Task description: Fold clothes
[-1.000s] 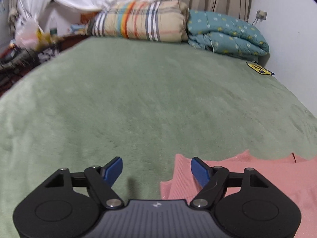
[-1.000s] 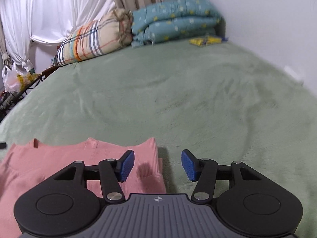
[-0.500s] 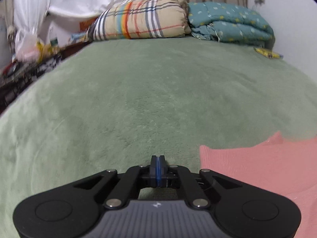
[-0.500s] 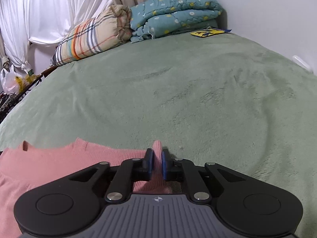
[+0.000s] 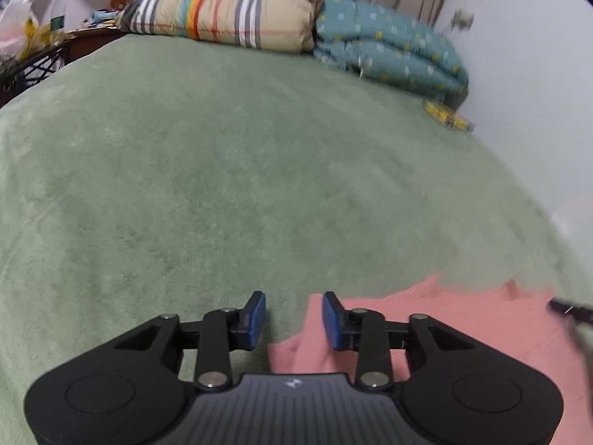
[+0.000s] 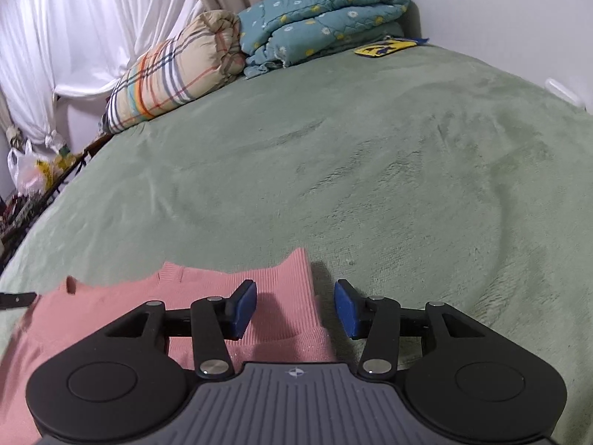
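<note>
as the left wrist view showed it: left gripper (image 5: 293, 319), blue pads parted wide, holding nothing, straddling the left edge of a pink ribbed knit garment (image 5: 463, 319) lying flat on a green plush blanket (image 5: 222, 185), likely placed to pinch that edge. right wrist view: right gripper (image 6: 295, 307), equally wide and empty, astride the garment's (image 6: 148, 307) right edge. broad bare blanket (image 6: 370, 167) ahead; bedding rolls far off.

Green plush bedspread (image 6: 370, 170); plaid bolster (image 6: 174, 78) and teal floral quilt (image 6: 322, 18) at 12 o'clock; white curtains (image 6: 74, 29) (10 o'clock); pale wall (image 6: 519, 18).
</note>
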Action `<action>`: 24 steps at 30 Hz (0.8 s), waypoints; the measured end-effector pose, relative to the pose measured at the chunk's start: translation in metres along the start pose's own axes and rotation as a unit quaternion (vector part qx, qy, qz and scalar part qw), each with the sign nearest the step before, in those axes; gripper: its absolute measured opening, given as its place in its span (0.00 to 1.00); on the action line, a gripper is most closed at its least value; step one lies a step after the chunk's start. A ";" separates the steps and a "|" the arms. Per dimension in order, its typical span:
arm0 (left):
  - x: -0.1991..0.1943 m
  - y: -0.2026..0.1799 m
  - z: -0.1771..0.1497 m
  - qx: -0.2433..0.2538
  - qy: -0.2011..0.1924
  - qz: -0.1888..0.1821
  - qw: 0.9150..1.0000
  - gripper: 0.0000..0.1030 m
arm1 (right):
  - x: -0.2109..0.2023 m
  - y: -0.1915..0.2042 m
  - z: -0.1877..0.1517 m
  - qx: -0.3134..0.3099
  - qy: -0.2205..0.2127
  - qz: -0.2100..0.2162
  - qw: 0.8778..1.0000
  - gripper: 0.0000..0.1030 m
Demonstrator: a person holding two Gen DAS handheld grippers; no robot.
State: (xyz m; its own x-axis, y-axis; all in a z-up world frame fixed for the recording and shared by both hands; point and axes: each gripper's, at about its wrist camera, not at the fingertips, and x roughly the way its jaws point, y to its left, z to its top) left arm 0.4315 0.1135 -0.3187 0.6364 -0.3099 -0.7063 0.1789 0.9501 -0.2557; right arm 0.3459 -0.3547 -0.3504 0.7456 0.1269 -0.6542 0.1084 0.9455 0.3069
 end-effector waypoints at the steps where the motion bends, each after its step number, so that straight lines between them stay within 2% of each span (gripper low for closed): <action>1: 0.000 0.000 0.001 -0.002 0.003 -0.005 1.000 0.41 | 0.001 0.000 0.000 -0.005 0.001 -0.001 1.000 0.44; 5: 0.000 0.001 0.003 -0.009 0.015 -0.025 1.000 0.41 | 0.003 0.000 -0.001 -0.004 0.001 0.000 1.000 0.44; 8: 0.016 -0.024 -0.002 0.059 0.037 -0.013 0.997 0.37 | 0.004 0.001 0.000 -0.003 -0.001 0.000 1.000 0.44; 9: 0.018 -0.030 -0.004 0.072 0.035 -0.006 0.997 0.29 | 0.004 0.002 0.000 -0.006 0.001 -0.001 1.000 0.40; 10: 0.017 -0.034 -0.005 0.079 0.027 0.005 0.997 0.08 | 0.005 0.002 0.001 -0.009 0.002 -0.001 1.000 0.33; 11: 0.014 -0.037 -0.005 0.084 0.018 0.016 0.996 0.06 | 0.005 0.004 0.002 -0.013 0.003 -0.001 1.000 0.14; 12: 0.011 -0.040 -0.006 0.089 0.008 0.028 0.996 0.05 | 0.004 0.007 0.004 -0.026 0.000 -0.011 1.000 0.09; 15: 0.005 -0.039 -0.011 0.095 -0.024 0.063 0.993 0.04 | -0.003 0.011 0.005 -0.044 -0.018 -0.016 0.999 0.08; 20: 0.024 -0.041 -0.023 0.129 -0.019 0.101 0.986 0.07 | 0.009 0.006 -0.006 -0.063 -0.011 -0.037 0.997 0.09; 21: 0.025 -0.041 -0.023 0.136 -0.020 0.109 0.984 0.15 | 0.009 0.004 -0.006 -0.060 -0.012 -0.038 0.997 0.11; 22: 0.026 -0.041 -0.022 0.143 -0.021 0.116 0.983 0.30 | 0.008 0.002 -0.005 -0.059 -0.011 -0.042 0.997 0.15; 24: 0.019 -0.033 -0.018 0.129 -0.020 0.126 0.983 0.42 | 0.002 -0.003 -0.001 -0.048 -0.011 -0.056 0.997 0.37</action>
State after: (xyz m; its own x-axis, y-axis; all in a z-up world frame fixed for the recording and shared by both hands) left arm 0.4246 0.0754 -0.3359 0.7136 -0.0676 -0.6972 0.1933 0.9757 0.1033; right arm 0.3463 -0.3568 -0.3532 0.7460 0.0130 -0.6658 0.1290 0.9780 0.1637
